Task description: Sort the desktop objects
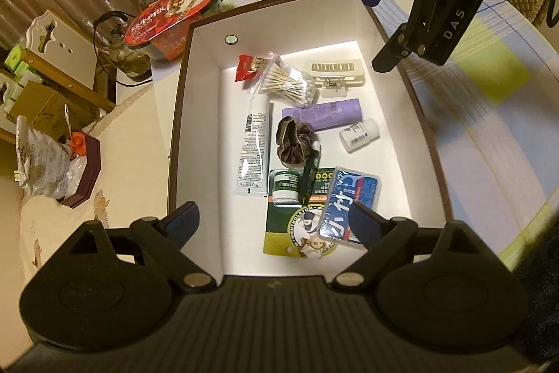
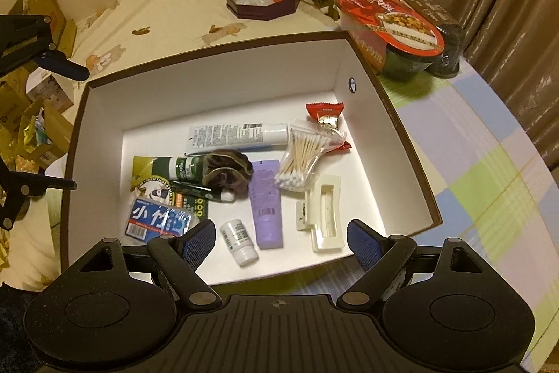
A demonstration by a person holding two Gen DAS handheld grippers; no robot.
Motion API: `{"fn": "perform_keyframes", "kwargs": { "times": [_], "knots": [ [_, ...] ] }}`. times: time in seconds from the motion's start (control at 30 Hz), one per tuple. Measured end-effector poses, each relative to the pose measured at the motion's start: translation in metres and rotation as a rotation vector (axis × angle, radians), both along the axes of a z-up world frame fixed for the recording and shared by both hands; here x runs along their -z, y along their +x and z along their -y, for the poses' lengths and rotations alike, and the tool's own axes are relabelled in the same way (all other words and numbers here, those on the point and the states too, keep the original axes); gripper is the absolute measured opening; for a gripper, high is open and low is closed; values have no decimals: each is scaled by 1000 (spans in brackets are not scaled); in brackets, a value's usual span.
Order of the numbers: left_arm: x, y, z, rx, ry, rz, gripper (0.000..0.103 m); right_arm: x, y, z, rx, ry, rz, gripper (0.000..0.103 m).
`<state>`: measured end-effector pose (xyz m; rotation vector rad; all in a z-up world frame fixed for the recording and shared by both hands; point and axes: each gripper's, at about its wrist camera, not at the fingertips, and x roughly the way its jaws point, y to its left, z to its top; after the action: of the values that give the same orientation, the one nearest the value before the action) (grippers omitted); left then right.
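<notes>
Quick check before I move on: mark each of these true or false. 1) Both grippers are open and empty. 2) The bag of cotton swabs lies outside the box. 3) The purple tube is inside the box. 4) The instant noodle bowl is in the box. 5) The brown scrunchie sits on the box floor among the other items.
1) True: the left gripper and the right gripper both have jaws spread with nothing between them.
2) False: the bag of cotton swabs lies inside the box.
3) True: the purple tube lies on the box floor.
4) False: the instant noodle bowl stands outside, on the table beside the box.
5) True: the brown scrunchie lies in the box.
</notes>
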<state>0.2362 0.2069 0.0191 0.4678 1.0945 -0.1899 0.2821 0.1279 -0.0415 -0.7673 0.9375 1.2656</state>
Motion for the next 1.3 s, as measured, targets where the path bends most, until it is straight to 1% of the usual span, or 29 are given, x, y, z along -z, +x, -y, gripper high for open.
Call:
{"fn": "perform_keyframes", "kwargs": {
  "times": [0.67,0.97,1.3],
  "knots": [
    [-27,-45,47,-45,22,76,90,-31,-27,53,4,75,34,85],
    [-33,-61,62,-93,28,115,91,-38,-35,72,6,117,7,85],
    [-35,-73,71,-174,-7,141,91,-43,-38,92,40,150,-24,85]
  ]
}}
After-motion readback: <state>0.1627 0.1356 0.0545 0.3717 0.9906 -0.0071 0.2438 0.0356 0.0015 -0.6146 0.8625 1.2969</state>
